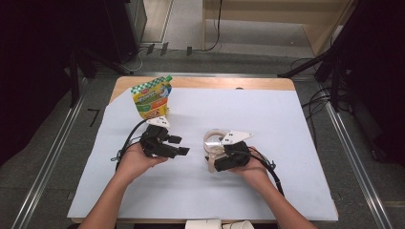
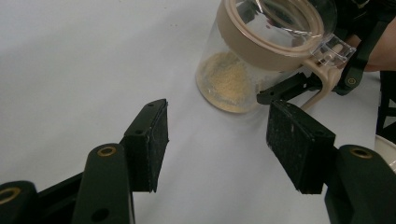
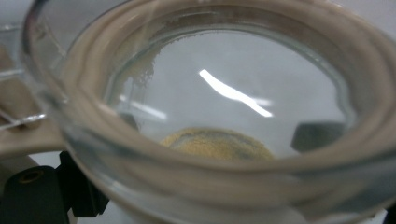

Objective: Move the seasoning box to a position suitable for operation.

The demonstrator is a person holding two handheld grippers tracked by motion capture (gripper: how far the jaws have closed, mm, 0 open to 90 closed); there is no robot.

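A clear jar with a beige rim and handle stands near the middle of the table, with a little yellowish powder in its bottom. My right gripper comes at it from the right and is shut on the jar; its dark pads show through the glass on either side. To the jar's left, my left gripper points at the jar. That left gripper is open, with bare table between its pads and the jar a short way beyond its tips.
A green and yellow pouch stands upright at the back left, just behind the left hand. A pale sheet covers the wooden table. White objects sit at the front edge. Dark stands and cables flank the table.
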